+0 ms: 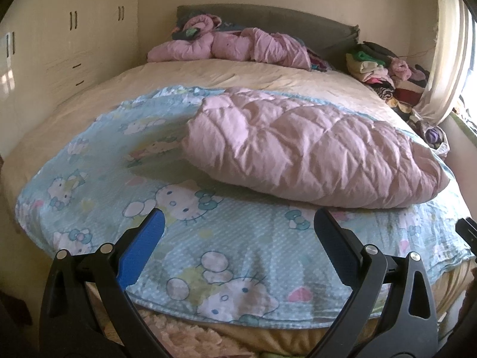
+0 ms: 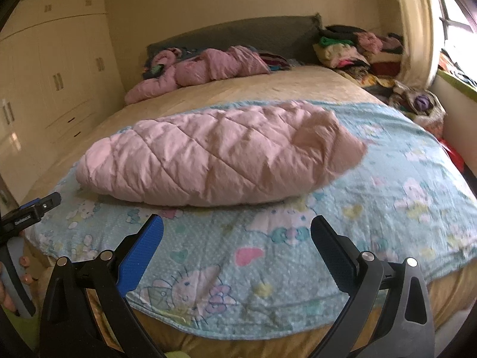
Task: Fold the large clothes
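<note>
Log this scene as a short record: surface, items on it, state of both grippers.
surface: bed with a beige sheet
spread item: light blue cartoon-print blanket, lying flat across the near end
folded item: pink quilted comforter, bundled on top of the blanket
background: another pink bundle by the headboard; clothes pile at the far right
left gripper: open, holding nothing
right gripper: open, holding nothing

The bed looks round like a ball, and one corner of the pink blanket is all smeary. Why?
In both wrist views the fisheye lens bends the bed into a curve. In the right wrist view the far end of the pink quilt is motion-blurred, while the left wrist view shows the quilt sharper. Window light glares white in the right wrist view.
</note>
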A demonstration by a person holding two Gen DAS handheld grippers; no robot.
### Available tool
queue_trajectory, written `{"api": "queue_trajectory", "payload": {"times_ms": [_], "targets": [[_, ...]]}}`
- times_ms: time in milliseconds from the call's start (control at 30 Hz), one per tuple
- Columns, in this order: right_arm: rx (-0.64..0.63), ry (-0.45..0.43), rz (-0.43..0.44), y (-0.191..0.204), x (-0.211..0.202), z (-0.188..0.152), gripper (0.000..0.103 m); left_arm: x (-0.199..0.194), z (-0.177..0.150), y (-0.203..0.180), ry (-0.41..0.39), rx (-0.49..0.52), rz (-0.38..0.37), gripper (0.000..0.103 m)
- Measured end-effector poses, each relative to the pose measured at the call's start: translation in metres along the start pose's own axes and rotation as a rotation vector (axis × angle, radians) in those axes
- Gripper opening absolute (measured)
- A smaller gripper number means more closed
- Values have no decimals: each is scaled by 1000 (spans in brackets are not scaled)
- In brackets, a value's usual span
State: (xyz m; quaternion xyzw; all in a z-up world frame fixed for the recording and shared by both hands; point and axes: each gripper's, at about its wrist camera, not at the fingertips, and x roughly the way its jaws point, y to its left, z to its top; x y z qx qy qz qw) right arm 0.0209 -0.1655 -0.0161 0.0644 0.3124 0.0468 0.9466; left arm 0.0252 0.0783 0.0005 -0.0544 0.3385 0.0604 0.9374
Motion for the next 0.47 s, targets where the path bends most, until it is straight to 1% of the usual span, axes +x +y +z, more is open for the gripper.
{"api": "queue_trajectory", "payload": {"times_ms": [133, 167, 233, 267, 333, 367, 400, 433, 467], "targets": [[92, 14, -72, -22, -4, -14, 99, 7, -7, 21, 29, -30, 23, 94], [124, 22, -111, -34, -7, -20, 99, 10, -8, 29, 36, -42, 28, 94], [196, 36, -187, -59, -15, -30, 99, 18, -9, 57, 61, -77, 43, 94], [255, 41, -234, -79, -22, -37, 99, 22, -8, 69, 72, -88, 52, 94], [353, 42, -341, -116, -38, -51, 99, 36, -2, 110, 94, -127, 106, 94], [422, 47, -425, -146, -53, -64, 99, 46, 4, 139, 98, -152, 150, 94], [452, 48, -482, -163, -61, -72, 99, 51, 8, 154, 97, -164, 177, 94], [485, 50, -556, -182, -72, -82, 99, 61, 14, 179, 99, -180, 221, 94], [540, 58, -654, -208, -88, -98, 99, 71, 21, 204, 101, -195, 271, 94]]}}
